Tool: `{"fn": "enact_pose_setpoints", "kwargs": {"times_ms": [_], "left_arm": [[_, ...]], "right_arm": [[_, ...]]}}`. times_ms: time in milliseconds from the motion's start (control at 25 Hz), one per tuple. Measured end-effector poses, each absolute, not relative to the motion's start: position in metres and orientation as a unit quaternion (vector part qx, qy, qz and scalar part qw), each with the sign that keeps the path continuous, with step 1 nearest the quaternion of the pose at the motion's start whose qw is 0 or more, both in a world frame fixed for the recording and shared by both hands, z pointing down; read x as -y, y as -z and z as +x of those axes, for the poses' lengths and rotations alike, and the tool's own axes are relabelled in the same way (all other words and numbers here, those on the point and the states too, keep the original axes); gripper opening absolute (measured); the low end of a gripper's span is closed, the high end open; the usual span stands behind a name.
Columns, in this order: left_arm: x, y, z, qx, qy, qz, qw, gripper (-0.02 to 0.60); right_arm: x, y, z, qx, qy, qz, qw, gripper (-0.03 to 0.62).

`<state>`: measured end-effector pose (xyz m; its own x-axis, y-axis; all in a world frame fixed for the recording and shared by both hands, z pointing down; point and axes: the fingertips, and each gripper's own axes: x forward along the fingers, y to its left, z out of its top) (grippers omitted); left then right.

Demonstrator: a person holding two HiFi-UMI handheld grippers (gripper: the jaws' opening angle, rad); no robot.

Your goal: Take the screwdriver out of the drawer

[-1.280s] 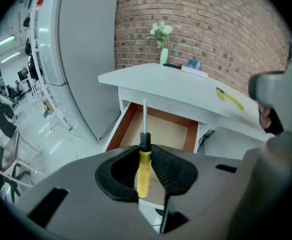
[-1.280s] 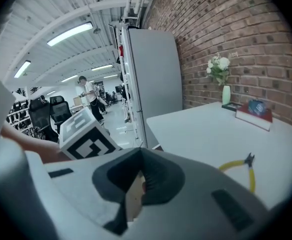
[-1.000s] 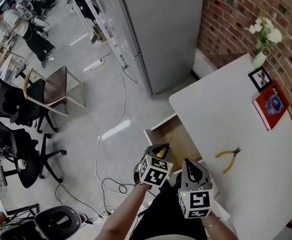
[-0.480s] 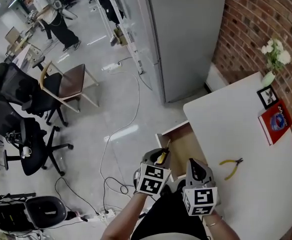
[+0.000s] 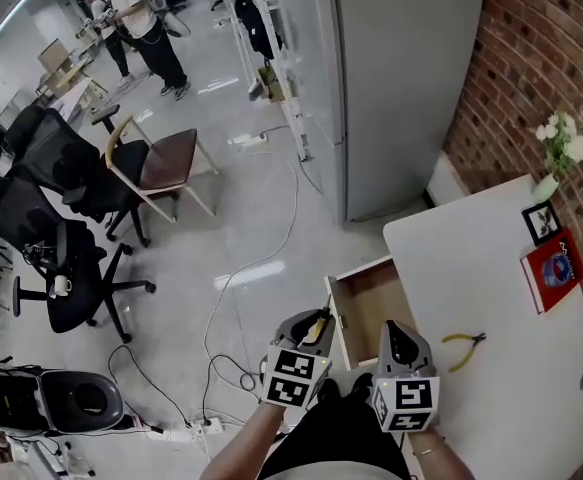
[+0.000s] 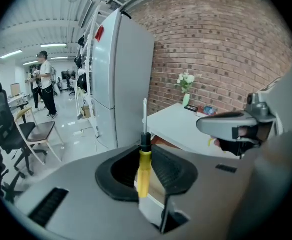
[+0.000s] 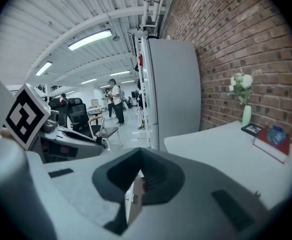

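Nearest, the left tongs [image 6: 144,156] clamp the yellow handle of the screwdriver [image 6: 143,170], its metal shaft pointing up and away, held out of the drawer and just left of it over the floor. Beside them the right tongs [image 7: 138,170] stand at a narrow gap with nothing between them. Just beyond, the wooden drawer [image 5: 369,303] is pulled open from the white tabletop [image 5: 491,288], on which yellow-handled pliers [image 5: 463,344] lie near the right tongs, with a red book [image 5: 554,268], a small picture frame [image 5: 542,222] and a vase of white flowers [image 5: 559,163] further off by the brick wall.
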<state>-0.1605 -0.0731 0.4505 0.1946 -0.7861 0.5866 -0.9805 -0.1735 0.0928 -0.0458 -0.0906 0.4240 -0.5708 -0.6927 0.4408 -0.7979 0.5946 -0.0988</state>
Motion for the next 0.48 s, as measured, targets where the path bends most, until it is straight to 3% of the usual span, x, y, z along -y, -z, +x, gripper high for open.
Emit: {"fn": "enact_pose_setpoints", "kwargs": {"times_ms": [480], "left_arm": [[0.045,-0.423,-0.191,0.645,-0.152,0.714,0.225,0.067]], "right_arm": [[0.091,-0.411,-0.054,0.889,-0.146,0.398,0.172,0.002]]}}
